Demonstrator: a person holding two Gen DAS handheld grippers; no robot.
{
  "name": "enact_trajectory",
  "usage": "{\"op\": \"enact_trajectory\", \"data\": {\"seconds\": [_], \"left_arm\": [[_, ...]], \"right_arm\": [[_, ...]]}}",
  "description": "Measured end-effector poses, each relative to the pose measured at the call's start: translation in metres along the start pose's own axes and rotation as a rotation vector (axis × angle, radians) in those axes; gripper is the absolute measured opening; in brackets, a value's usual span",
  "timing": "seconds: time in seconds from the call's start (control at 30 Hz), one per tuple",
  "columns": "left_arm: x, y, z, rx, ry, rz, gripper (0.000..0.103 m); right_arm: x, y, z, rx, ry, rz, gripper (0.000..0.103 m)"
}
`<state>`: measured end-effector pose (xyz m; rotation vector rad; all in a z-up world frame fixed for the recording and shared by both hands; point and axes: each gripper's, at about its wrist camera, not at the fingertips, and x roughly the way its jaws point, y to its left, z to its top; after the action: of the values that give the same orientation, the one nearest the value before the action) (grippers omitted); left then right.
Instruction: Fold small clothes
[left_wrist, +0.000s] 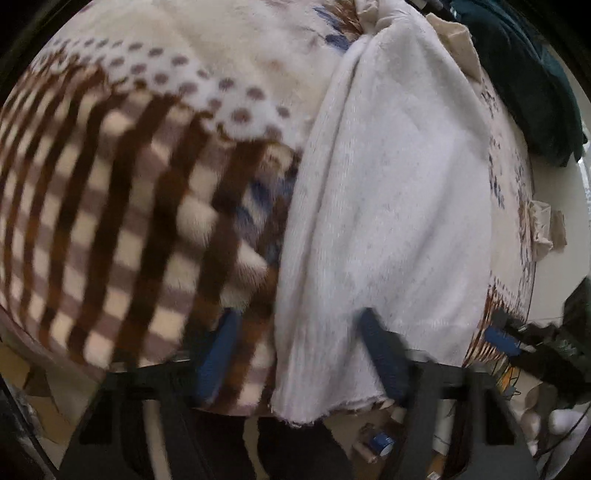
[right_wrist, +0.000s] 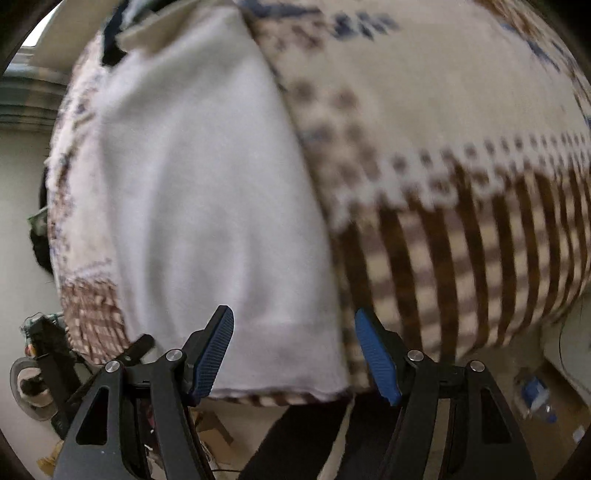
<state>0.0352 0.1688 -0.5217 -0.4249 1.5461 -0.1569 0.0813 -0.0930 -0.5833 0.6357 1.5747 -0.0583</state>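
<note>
1. The white garment (left_wrist: 388, 206) is a soft, fuzzy knit piece, long and roughly rectangular, gathered to a narrow bunch at its far end and flat and wide at its near end. Its near hem shows a stitched band and a slightly frayed edge that hangs just over the edge of the surface.
2. It lies spread on a fleece blanket (left_wrist: 122, 206) with a plush nap, printed in brown and cream checks, a scalloped band of brownish dots, and a pale field with blue and brown marks.
3. In the left wrist view, the left gripper (left_wrist: 299, 354) has its blue ribbed fingers spread wide. The garment's near left corner sits between them; one finger is over the checked blanket, the other over the white cloth. Whether either pad touches the cloth cannot be told through the blur.
4. In the right wrist view, the right gripper (right_wrist: 295, 354) is also spread wide, straddling the garment's (right_wrist: 207, 192) near right corner. Its left finger overlaps the white hem, and its right finger sits over the checked blanket (right_wrist: 461, 243) just beside the garment's edge. Nothing is pinched.
5. A dark green cloth (left_wrist: 532, 81) lies at the far right edge of the blanket, well apart from the garment.
6. Small folded beige pieces (left_wrist: 546, 229) sit at the blanket's right rim.
</note>
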Motion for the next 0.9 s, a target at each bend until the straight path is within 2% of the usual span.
{"op": "enact_trajectory", "data": {"seconds": [0.07,0.1,0.13,0.17,0.23,0.4,0.53,0.67,0.73,0.87,0.9], "left_arm": [[0.001,-0.002,-0.004,0.007,-0.011,-0.009,0.018],[-0.002,-0.006,-0.007,0.018,-0.028,-0.003,0.015],[-0.005,-0.009,-0.009,0.03,-0.043,0.009,0.014],[-0.009,-0.013,-0.012,0.044,-0.053,0.017,0.013],[-0.015,-0.02,-0.016,0.065,-0.074,0.022,0.011],[-0.029,-0.024,-0.024,0.097,-0.112,0.021,0.008],[-0.047,-0.011,-0.026,0.063,-0.125,-0.026,0.008],[-0.05,0.006,-0.024,0.044,-0.104,-0.03,0.008],[-0.038,0.012,-0.02,0.04,-0.076,-0.003,0.008],[-0.002,0.021,-0.013,0.06,-0.015,0.044,0.009],[0.001,0.023,-0.01,0.054,-0.015,0.045,0.01]], "right_arm": [[0.016,-0.011,-0.011,0.029,0.041,-0.019,0.071],[0.022,-0.015,-0.014,0.042,0.076,-0.013,0.069],[0.027,-0.019,-0.02,0.059,0.082,-0.009,0.06],[0.028,-0.019,-0.022,0.064,0.085,-0.003,0.036],[0.028,-0.019,-0.031,0.066,0.07,0.003,0.008],[0.006,-0.005,-0.058,0.032,-0.025,-0.001,0.005],[-0.009,0.0,-0.073,0.035,-0.032,0.031,0.005],[-0.02,-0.007,-0.075,0.075,-0.011,0.068,0.005],[-0.017,-0.014,-0.073,0.111,0.018,0.092,0.005],[0.009,-0.03,-0.063,0.166,0.092,0.12,0.005],[0.019,-0.026,-0.057,0.14,0.119,0.127,0.005]]}}
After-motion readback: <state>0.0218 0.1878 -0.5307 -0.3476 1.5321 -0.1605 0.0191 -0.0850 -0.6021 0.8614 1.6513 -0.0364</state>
